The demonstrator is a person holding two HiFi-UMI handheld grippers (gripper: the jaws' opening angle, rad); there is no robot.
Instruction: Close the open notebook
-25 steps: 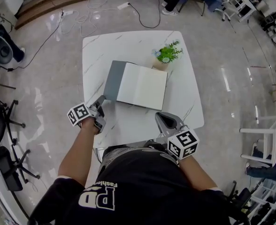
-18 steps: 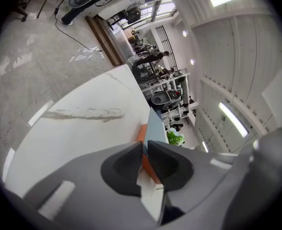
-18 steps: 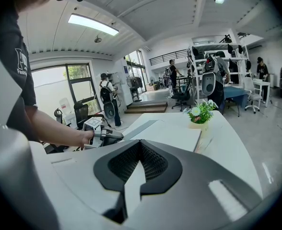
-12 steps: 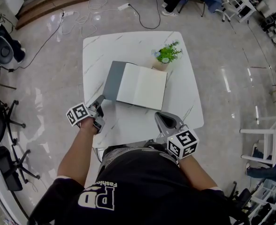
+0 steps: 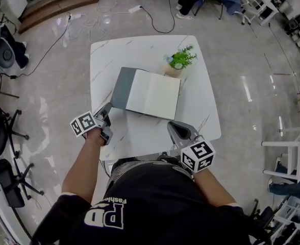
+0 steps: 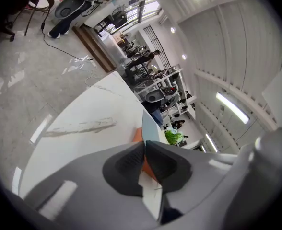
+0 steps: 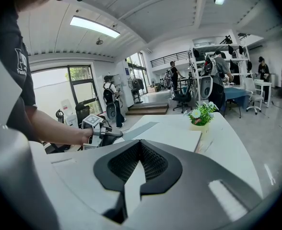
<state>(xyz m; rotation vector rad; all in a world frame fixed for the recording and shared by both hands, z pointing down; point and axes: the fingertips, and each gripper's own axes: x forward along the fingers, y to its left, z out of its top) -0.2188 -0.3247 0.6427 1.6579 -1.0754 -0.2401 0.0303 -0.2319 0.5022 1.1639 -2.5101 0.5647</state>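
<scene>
The notebook (image 5: 152,94) lies open in the middle of the white marble table (image 5: 140,47), its grey cover (image 5: 123,87) spread flat to the left of a blank white page. My left gripper (image 5: 110,108) hovers shut and empty by the table's near left edge, just short of the grey cover's near corner. Over the near edge my right gripper (image 5: 172,125) is also shut and empty, below the notebook's near right corner. In the left gripper view the jaws (image 6: 144,143) meet with the notebook (image 6: 148,127) beyond. The right gripper view shows closed jaws (image 7: 140,143) facing the notebook (image 7: 167,134).
A small potted plant (image 5: 178,60) stands just beyond the notebook's far right corner, touching or nearly touching it. Office chairs (image 5: 4,131) stand on the floor to the left, and cables (image 5: 104,14) run across the floor past the table's far edge.
</scene>
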